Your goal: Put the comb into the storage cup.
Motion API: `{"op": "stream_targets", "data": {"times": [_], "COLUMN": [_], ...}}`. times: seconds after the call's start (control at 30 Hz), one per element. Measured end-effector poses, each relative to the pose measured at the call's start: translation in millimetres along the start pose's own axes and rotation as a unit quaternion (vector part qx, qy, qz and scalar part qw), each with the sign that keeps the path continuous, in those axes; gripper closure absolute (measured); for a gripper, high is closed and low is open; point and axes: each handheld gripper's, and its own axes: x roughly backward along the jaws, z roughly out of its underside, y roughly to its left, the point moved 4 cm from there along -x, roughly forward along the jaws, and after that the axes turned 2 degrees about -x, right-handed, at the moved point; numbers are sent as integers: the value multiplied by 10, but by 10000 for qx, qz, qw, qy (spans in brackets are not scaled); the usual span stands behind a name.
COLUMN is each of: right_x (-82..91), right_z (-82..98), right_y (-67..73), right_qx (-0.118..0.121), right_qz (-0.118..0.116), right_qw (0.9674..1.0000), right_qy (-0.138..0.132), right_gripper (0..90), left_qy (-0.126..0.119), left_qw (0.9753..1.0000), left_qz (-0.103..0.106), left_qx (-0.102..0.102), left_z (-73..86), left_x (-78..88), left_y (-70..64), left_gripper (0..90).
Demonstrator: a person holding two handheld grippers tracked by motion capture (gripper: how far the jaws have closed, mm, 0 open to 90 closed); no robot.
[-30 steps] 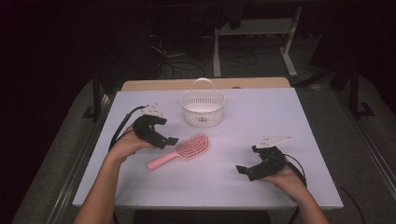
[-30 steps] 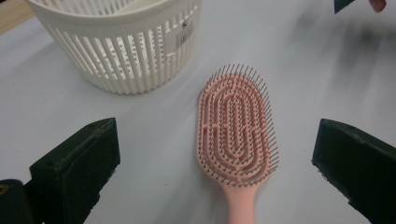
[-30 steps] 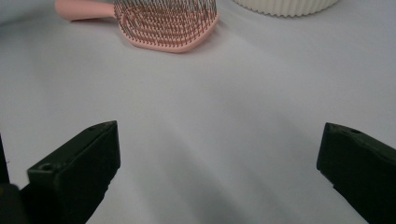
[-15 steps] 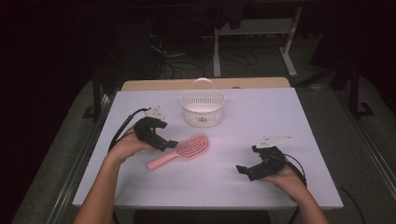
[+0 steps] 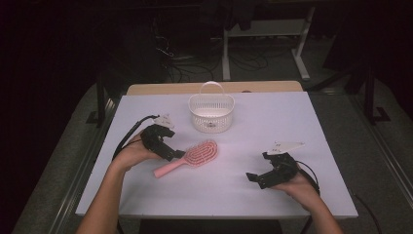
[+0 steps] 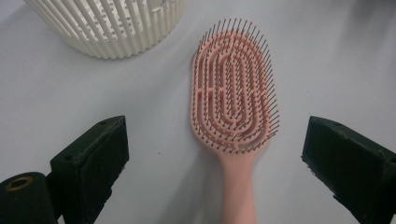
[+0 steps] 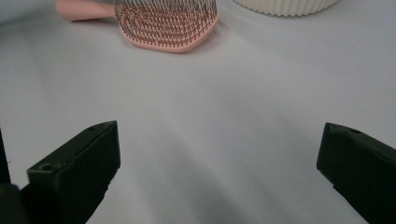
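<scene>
Taking the pink hairbrush [image 5: 187, 157] as the landmark: it lies flat on the white worktop [image 5: 272, 117], bristles up, its handle pointing toward the person's near-left side and its oval head toward the far right.

Nearest the person, well to the right of the brush, the right hand-held gripper [image 5: 256, 177] rests low over the worktop in the person's right hand [image 5: 303, 184]. Its 2 black jaws are spread wide with bare worktop between them, and they point across toward the brush; in the right gripper view the brush head [image 7: 167, 24] lies ahead of them, well apart.

Just left of the brush, the left hand-held gripper [image 5: 174, 153] is held in the person's left hand [image 5: 132, 153], right at the brush handle. The left gripper view shows its 2 jaws wide apart, 1 on each side of the handle and touching neither it nor the head [image 6: 233, 88].

Beyond the brush, near its head, stands 1 white slatted basket [image 5: 211, 112] with a hoop handle. Its inside looks bare, though a small mark on the floor of it is too small to identify
</scene>
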Motion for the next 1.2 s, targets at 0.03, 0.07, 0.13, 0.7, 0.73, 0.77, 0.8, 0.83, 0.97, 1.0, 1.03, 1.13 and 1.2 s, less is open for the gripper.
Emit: {"op": "stream_targets", "data": {"times": [0.03, 0.07, 0.13, 0.7, 0.73, 0.77, 0.8, 0.83, 0.97, 1.0, 1.03, 1.13, 1.2], "right_x": [0, 0, -1, -1, -1, -1, -1, 0, -1, -1, -1, -1, -2], "right_z": [-1, 0, 0, 0, 0, -1, -1, -1, 0, 0, 1, 0, 1], "right_y": [-1, -1, 0, 0, -1, -2, -1, -1, -2, -2, -2, -1, -2], "right_qx": [-2, -4, 1, 1, 3, 1, 0, 0, -6, -5, -4, -7, -5], "right_qz": [2, 0, 1, -1, 0, 1, 1, 0, 1, 2, 2, 1, 1], "right_qw": [10000, 10000, 10000, 10000, 10000, 10000, 10000, 10000, 10000, 10000, 10000, 10000, 10000], "right_qy": [-4, -5, -1, 3, 1, -2, -2, -2, 0, 2, 4, 4, 7], "right_gripper": [0, 0, 0, 0, 0, 0, 0, 0, 0, 0, 0, 0, 0], "left_qy": [41, 61, 124, 518, 539, 539, 582, 614, 682, 714, 741, 800, 845], "left_qw": [10000, 10000, 9999, 9986, 9985, 9985, 9982, 9980, 9975, 9973, 9971, 9966, 9962], "left_qz": [4, 7, 9, 108, 115, 115, 120, 119, 170, 156, 156, 200, 188], "left_qx": [-10, -2, -6, -9, -7, -7, -18, -23, -61, -70, -75, -74, -90], "left_z": [5, 9, 17, 71, 74, 74, 78, 80, 83, 85, 88, 94, 99], "left_x": [-2, -6, -12, -73, -78, -78, -88, -94, -116, -121, -125, -139, -146], "left_y": [-1, -2, -5, -35, -37, -37, -43, -48, -65, -65, -67, -77, -82], "left_gripper": [73, 73, 77, 139, 144, 147, 151, 156, 186, 192, 200, 225, 240]}}
